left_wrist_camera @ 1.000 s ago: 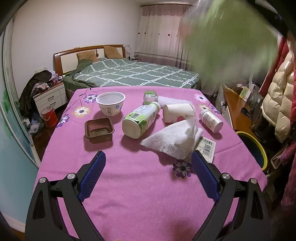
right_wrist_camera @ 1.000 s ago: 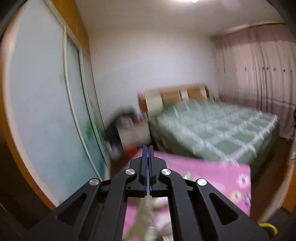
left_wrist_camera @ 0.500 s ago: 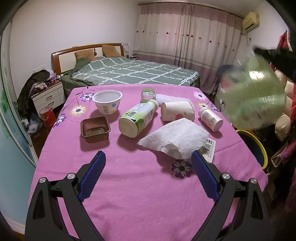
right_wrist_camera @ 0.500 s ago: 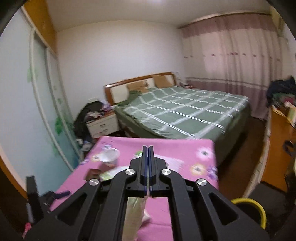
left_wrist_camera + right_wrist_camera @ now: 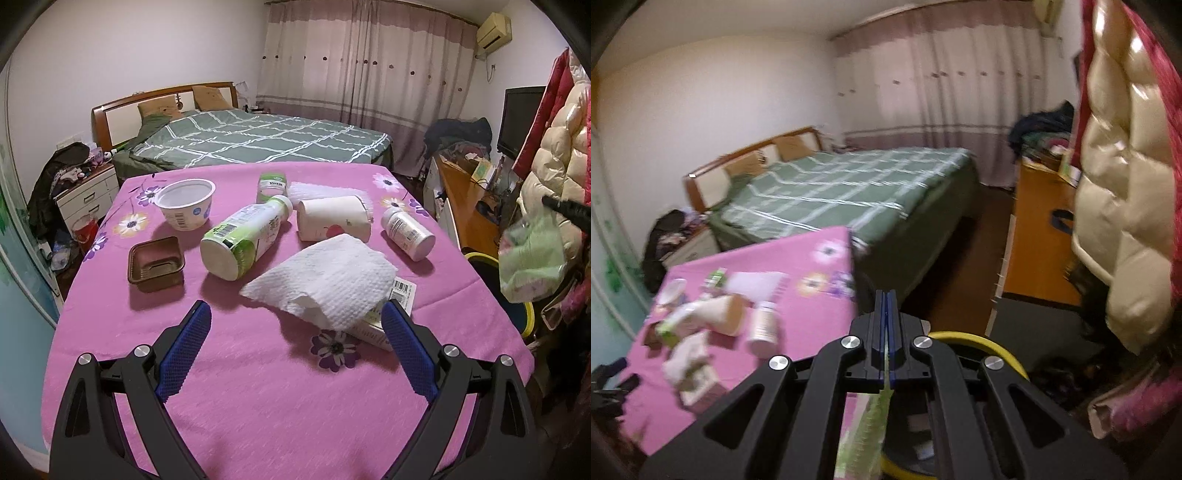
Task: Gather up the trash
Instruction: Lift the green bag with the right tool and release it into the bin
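Note:
Trash lies on the pink flowered tablecloth (image 5: 258, 387): a paper towel (image 5: 328, 280) over a small box (image 5: 400, 291), a green-and-white bottle (image 5: 245, 242) on its side, a tipped paper cup (image 5: 334, 219), a white pill bottle (image 5: 408, 232), a white tub (image 5: 184, 210), a brown tray (image 5: 155, 264) and a small green jar (image 5: 273, 184). My left gripper (image 5: 295, 314) hovers open just short of the paper towel, holding nothing. My right gripper (image 5: 886, 314) is shut on a thin green plastic wrapper (image 5: 871, 424), off the table's right edge above the yellow-rimmed bin (image 5: 979, 338).
The bin (image 5: 480, 258) stands on the floor between the table and a wooden desk (image 5: 465, 206). Puffy coats (image 5: 554, 155) hang close on the right. A green checked bed (image 5: 258, 140) lies beyond the table, a nightstand (image 5: 85, 195) at left.
The right gripper has swung the green wrapper from above the table rightward and down past the table edge, over the bin. The left gripper has edged forward toward the paper towel.

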